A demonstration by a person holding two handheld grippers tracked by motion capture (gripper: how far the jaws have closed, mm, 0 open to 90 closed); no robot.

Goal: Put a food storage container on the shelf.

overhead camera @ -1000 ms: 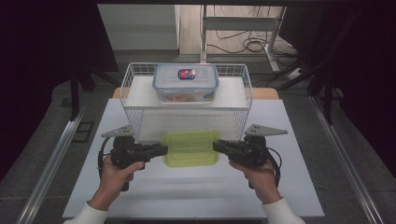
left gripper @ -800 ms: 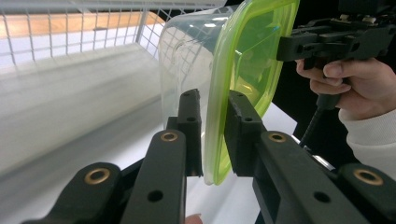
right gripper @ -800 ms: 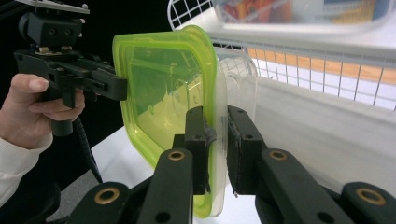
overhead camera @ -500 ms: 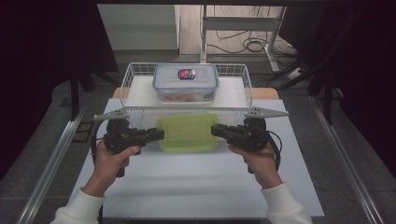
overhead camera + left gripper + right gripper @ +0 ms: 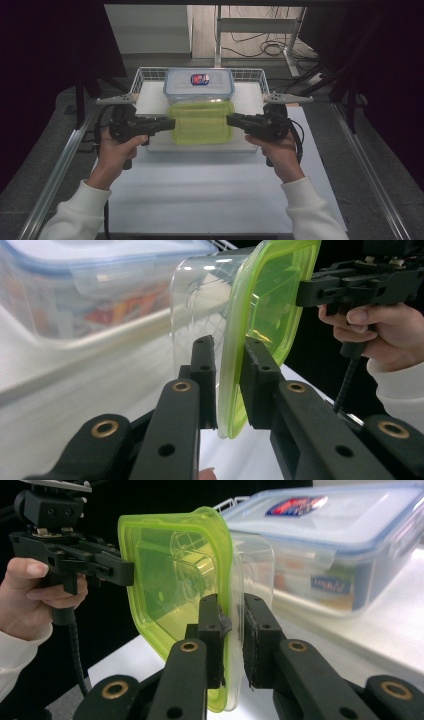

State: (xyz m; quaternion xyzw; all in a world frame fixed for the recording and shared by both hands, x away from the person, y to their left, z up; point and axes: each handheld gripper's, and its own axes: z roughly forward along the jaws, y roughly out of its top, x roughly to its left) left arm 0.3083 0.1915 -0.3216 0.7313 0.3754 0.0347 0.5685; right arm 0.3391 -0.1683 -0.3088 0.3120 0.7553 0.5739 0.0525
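Observation:
A clear container with a lime-green lid (image 5: 201, 122) hangs in the air in front of the wire basket (image 5: 145, 74), carried by both grippers. My left gripper (image 5: 172, 124) is shut on its left rim and my right gripper (image 5: 229, 120) on its right rim. In the left gripper view the black pads (image 5: 252, 370) pinch the green lid's edge (image 5: 270, 305), with the left gripper (image 5: 227, 347) tight around it. In the right gripper view the right gripper (image 5: 231, 605) clamps the rim of the container (image 5: 170, 580) the same way.
A larger clear box with a blue-edged lid and a red-and-blue label (image 5: 199, 85) sits on the white shelf inside the wire basket, right behind the carried container. A white tabletop (image 5: 200, 190) lies below, with metal rails (image 5: 60, 170) along both sides.
Both hands have risen and moved away from the person, carrying the green-lidded container from low over the table up to the basket's front edge. The grips are unchanged.

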